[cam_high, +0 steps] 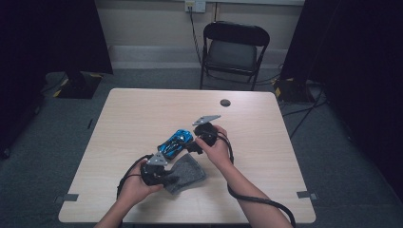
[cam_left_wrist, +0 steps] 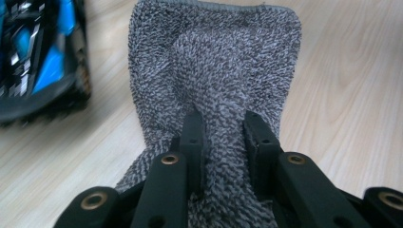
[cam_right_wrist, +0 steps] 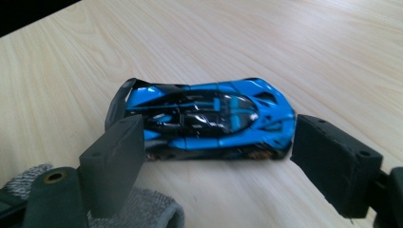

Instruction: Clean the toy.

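I find the left tongs [cam_left_wrist: 223,135] pinching a grey towel [cam_left_wrist: 216,66], with a ridge of the terry cloth bunched up between the two black pads. In the high view the left tongs [cam_high: 166,179] sit at the near left of the desk [cam_high: 142,109], and the towel [cam_high: 187,173] lies flat on the wood just beyond them.

The right tongs [cam_right_wrist: 218,161] stand spread, one pad at each end of a blue toy car [cam_right_wrist: 204,118]. The car sits on its wheels on the desk, side on to the right gripper view. I cannot tell whether either pad touches the bodywork; the right-hand pad appears just beside the end of the car. From above, the right tongs [cam_high: 192,146] come in from the right, and the car [cam_high: 177,141] lies at a slant near the middle of the desk, just beyond the towel.

A corner of the towel shows at the lower left of the right gripper view, close to the car.

A small dark disc [cam_high: 225,102] lies near the far edge of the desk, well apart from both hands. A black folding chair [cam_high: 234,50] stands behind the desk.
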The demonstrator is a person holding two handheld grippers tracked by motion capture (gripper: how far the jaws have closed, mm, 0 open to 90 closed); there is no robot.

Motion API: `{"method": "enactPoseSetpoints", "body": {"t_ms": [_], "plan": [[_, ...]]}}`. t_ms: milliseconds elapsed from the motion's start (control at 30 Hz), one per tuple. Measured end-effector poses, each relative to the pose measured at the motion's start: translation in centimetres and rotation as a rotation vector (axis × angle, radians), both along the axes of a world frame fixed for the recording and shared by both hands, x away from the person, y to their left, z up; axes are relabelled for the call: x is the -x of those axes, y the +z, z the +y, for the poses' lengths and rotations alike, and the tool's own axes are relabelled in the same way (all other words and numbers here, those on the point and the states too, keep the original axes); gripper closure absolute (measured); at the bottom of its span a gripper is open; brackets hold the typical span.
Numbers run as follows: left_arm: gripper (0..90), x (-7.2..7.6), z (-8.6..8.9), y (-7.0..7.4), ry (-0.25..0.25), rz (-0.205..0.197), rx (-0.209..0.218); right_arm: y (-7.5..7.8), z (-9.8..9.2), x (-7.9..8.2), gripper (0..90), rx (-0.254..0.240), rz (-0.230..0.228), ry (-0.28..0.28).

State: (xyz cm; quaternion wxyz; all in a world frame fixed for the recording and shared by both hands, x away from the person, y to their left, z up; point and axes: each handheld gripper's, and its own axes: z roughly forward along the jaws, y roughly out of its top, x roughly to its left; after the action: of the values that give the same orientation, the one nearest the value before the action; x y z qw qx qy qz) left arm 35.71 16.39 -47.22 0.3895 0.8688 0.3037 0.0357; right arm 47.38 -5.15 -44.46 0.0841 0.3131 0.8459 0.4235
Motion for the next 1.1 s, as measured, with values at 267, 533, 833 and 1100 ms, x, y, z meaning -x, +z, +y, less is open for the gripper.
{"method": "enactPoseSetpoints", "body": {"t_ms": [267,533,833,1100], "plan": [[72.7,-0.3,0.8,-0.2,0.01,0.003,0.008,-1.1,3.6,-1.1,18.2,0.022,-0.009,0.067],[72.6,-0.1,1.5,-0.2,0.026,0.012,0.013,-2.6,5.7,-1.1,16.0,0.071,-0.011,0.103],[72.3,0.6,3.1,-0.1,0.067,0.028,0.012,-3.4,6.1,-1.1,7.5,0.123,-0.086,0.11],[71.9,1.0,4.5,-0.2,0.111,0.036,0.019,-4.7,5.2,-1.3,0.9,0.019,-0.109,0.081]]}}
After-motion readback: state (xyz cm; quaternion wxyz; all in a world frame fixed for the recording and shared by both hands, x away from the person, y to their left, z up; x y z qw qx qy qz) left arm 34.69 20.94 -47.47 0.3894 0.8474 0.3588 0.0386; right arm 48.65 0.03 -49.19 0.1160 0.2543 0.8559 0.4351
